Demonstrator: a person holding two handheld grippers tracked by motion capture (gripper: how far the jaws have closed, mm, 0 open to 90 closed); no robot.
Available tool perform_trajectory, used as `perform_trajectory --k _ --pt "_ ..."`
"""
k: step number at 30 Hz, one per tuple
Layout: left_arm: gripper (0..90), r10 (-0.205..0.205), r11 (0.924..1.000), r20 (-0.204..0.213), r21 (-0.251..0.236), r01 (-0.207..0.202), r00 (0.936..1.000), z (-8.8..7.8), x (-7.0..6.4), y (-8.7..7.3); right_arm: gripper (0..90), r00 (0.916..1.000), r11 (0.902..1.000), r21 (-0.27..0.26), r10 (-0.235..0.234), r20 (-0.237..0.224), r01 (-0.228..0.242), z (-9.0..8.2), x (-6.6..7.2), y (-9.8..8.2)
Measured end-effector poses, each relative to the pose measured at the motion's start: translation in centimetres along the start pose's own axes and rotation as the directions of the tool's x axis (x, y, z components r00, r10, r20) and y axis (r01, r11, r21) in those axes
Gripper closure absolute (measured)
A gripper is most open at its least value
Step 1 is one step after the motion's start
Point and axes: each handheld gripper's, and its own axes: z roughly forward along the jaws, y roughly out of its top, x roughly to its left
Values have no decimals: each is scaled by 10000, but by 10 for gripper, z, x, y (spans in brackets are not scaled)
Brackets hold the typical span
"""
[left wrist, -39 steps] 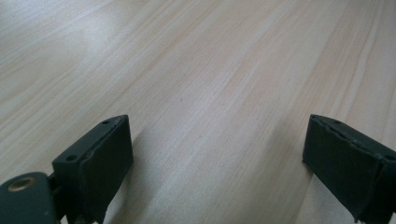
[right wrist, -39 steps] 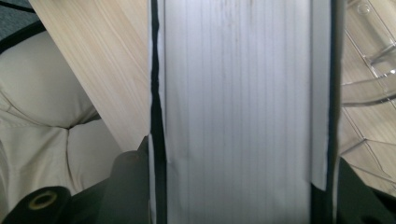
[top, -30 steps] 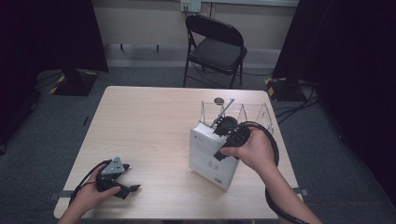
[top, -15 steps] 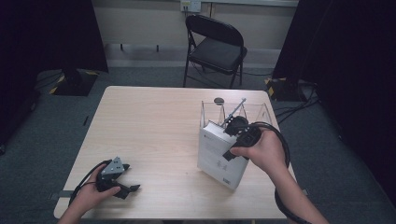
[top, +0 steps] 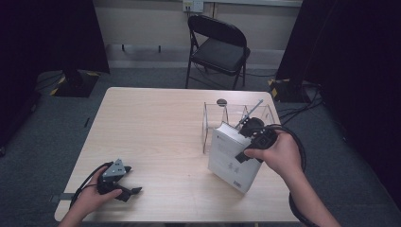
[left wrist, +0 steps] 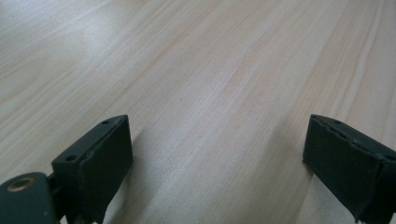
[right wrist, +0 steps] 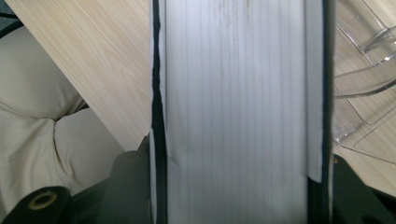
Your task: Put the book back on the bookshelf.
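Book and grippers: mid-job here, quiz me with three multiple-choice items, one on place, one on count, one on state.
1. Where is the left gripper?
A. near the table's front left corner
B. inside the clear organiser
C. on the chair

2. How many chairs stand beyond the table?
A. none
B. one
C. three

3. How does the right gripper stand?
A. open over bare wood
B. shut on the white book
C. lying loose on the floor

Answers:
1 A: the high view shows it low at that corner.
2 B: one black folding chair stands there.
3 B: the right gripper view shows the white book between its jaws, beside the clear organiser.
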Motion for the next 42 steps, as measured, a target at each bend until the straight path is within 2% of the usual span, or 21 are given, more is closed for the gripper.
perform_trajectory --k 2,7,9,19,22,26,34,42 --pt "79 5 10000 2 6 -5 10000 0 0 0 521 9999 10000 -19 2 122 -2 -1 -1 -2" --pt "79 23 10000 -1 6 -23 10000 0 0 0 521 9999 9999 76 117 85 -117 -2 -4 -8" --pt "79 22 10000 -4 7 -22 10000 0 0 0 521 9996 9999 31 140 235 -141 -3 -6 -11" --pt "79 1 10000 1 4 -1 10000 0 0 0 521 9989 9990 80 430 205 -431 -8 -12 -23" --pt "79 2 10000 4 4 -2 10000 0 0 0 521 9980 9985 28 536 324 -538 -9 -13 -27" --pt "79 11 10000 1 4 -11 10000 0 0 0 521 9975 9976 106 682 208 -684 -11 -17 -33" --pt "79 3 10000 4 7 -3 10000 0 0 0 521 9948 9955 104 933 419 -938 -14 -22 -46" --pt "77 17 10000 11 13 -17 10000 0 0 0 521 9926 9933 83 1149 387 -1154 -18 -27 -56"
